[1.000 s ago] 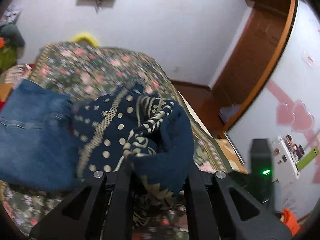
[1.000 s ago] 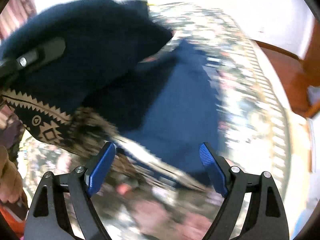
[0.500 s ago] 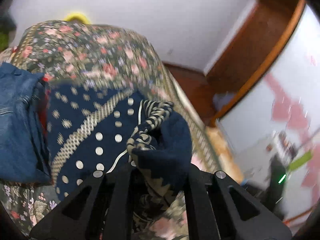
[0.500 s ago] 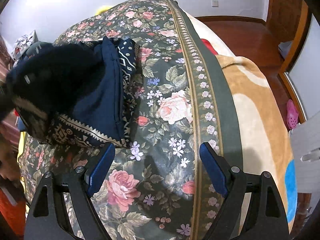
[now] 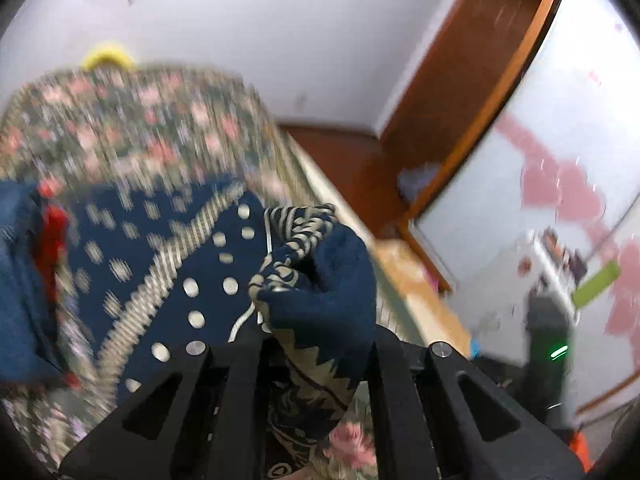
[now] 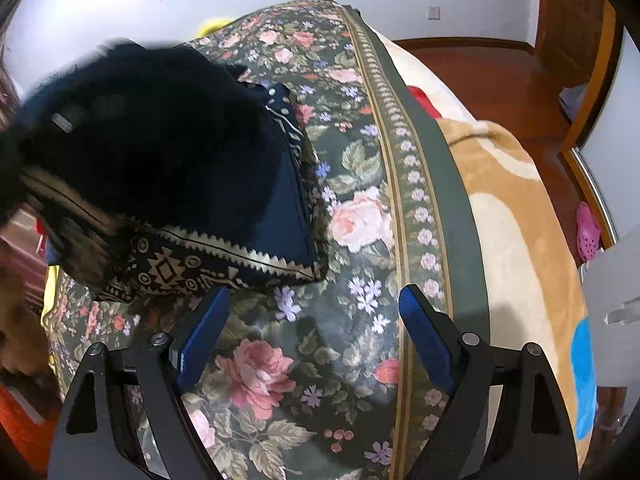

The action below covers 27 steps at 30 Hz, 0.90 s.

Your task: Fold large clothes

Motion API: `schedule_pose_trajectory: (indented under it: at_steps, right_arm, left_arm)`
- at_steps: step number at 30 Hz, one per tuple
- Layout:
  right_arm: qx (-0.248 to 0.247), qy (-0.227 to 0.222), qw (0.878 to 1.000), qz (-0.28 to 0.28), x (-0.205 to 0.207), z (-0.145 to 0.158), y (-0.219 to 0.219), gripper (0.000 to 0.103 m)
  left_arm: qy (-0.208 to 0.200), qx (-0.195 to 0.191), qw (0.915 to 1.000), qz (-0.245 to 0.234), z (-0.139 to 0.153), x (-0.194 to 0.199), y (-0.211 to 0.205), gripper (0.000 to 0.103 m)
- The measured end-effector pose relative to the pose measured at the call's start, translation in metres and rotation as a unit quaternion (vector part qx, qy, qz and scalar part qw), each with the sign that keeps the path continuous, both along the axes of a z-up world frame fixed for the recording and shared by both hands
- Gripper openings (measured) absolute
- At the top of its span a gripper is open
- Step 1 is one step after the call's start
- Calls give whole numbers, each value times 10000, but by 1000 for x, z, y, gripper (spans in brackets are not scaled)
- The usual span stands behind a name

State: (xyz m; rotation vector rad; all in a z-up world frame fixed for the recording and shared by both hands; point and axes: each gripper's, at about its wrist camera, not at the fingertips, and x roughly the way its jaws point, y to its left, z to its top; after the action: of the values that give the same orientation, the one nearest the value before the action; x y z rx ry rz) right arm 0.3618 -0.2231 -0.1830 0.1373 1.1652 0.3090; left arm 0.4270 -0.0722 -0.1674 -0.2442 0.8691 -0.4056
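Garment: navy patterned garment [image 5: 320,292], bunched fold raised off the floral bedspread [image 6: 360,216], likely for carrying over the flat part.
Left gripper [image 5: 316,360]: clamped on the fold at 12 o'clock.
Right gripper [image 6: 312,332]: jaws wide, empty; garment edge at 10 o'clock, apart.
Neighbour: denim [image 5: 20,280], 9 o'clock of the garment.

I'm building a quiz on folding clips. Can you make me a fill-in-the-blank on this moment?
1. The left gripper is shut on the navy patterned ____.
2. The right gripper is open and holds ____.
3. The bedspread has a ____ print.
4. Beside the garment lie blue ____.

Missing words: garment; nothing; floral; jeans
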Motion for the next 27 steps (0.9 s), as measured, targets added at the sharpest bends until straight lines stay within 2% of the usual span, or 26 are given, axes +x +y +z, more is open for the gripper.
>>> schedule_pose_trajectory:
  at_steps: [3,4,6,8,9,10,13,16,19,23,27]
  right_arm:
    - [192,132,9997,-111,-2,-2,-10,84]
    - [259,169,9994,-154,-2,-2,-13,84]
    - [331,177,9989,-287,-2,0,-21,84]
    - [316,138,9988,-335,-1,4,-24,84]
    - [324,116,9988,-348,-1,6,-24,84]
    - [339,84,9988,-356,0,10,-25,84]
    - [390,-82,9987,-317,1,22,-22,84]
    - [462,-243,9983,-244,4,35,-16,84]
    - [624,-292,9975,-133,12,45,-7,84]
    - [897,-287,9956,20,25,52,10,84]
    - [1098,-288,9933,197,36,59,32,84]
  left_arm:
    - [674,-130,9976,-57,-38,8,-1,6]
    - [775,-212,9967,-71,-43,8,1,6]
    - [878,-378,9954,-95,-48,4,9,10]
    - [855,-284,9958,-143,-42,-1,12,12]
    - [841,-212,9961,-178,-39,-3,12,19]
    - [806,-134,9963,-252,-33,-7,11,31]
    - [554,-20,9975,-446,-16,-25,9,51]
    - [212,276,9979,-552,1,-46,10,54]
    - [-101,667,9967,-461,18,-64,19,59]
    - [-416,1001,9940,-127,32,-77,44,66]
    - [-540,1237,9903,322,33,-75,73,76]
